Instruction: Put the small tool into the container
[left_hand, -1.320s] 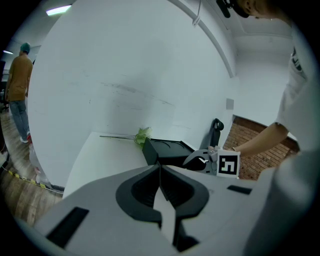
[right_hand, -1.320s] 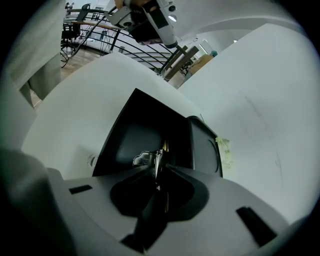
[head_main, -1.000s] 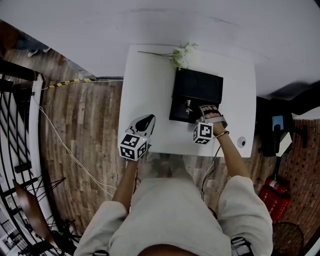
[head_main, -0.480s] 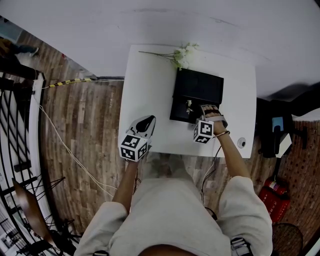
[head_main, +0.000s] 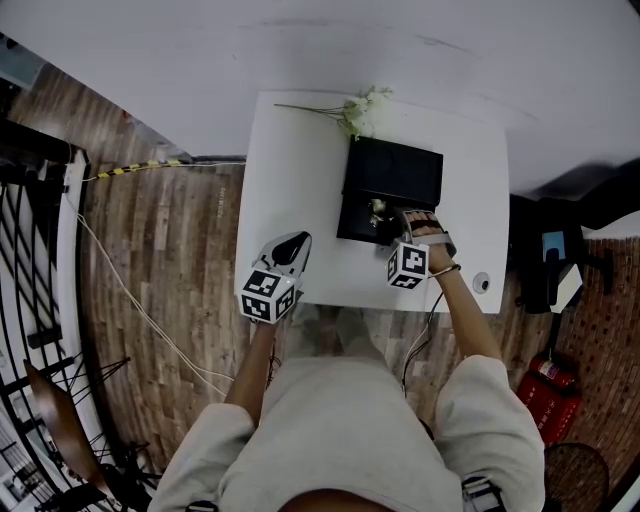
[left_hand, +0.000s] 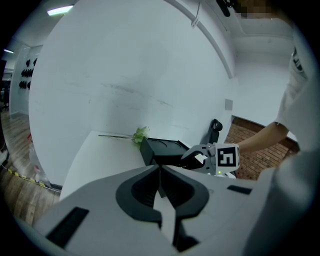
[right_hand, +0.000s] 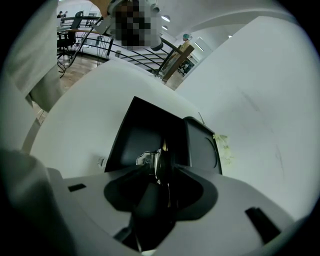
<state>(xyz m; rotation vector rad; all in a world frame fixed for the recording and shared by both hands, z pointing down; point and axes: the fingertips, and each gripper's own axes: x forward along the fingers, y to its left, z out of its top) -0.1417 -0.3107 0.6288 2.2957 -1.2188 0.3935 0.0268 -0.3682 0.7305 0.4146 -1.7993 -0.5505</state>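
Note:
A black container (head_main: 365, 220) stands on the white table (head_main: 300, 180) with its lid (head_main: 395, 172) folded back. The small shiny tool (head_main: 377, 208) lies inside it near the front wall. My right gripper (head_main: 402, 224) hovers over the container's near right edge. Its jaws have just been opening and stand open. In the right gripper view the tool (right_hand: 151, 158) rests in the container (right_hand: 132, 135) just ahead of the right gripper (right_hand: 161, 164), free of the pads. My left gripper (head_main: 292, 244) is shut and empty over the table's front left; its tips (left_hand: 160, 170) meet.
A sprig of pale flowers (head_main: 360, 108) lies at the table's back edge behind the lid. A small round object (head_main: 483, 283) sits near the front right corner. Wooden floor, a cable and a black railing are on the left, a red item on the right.

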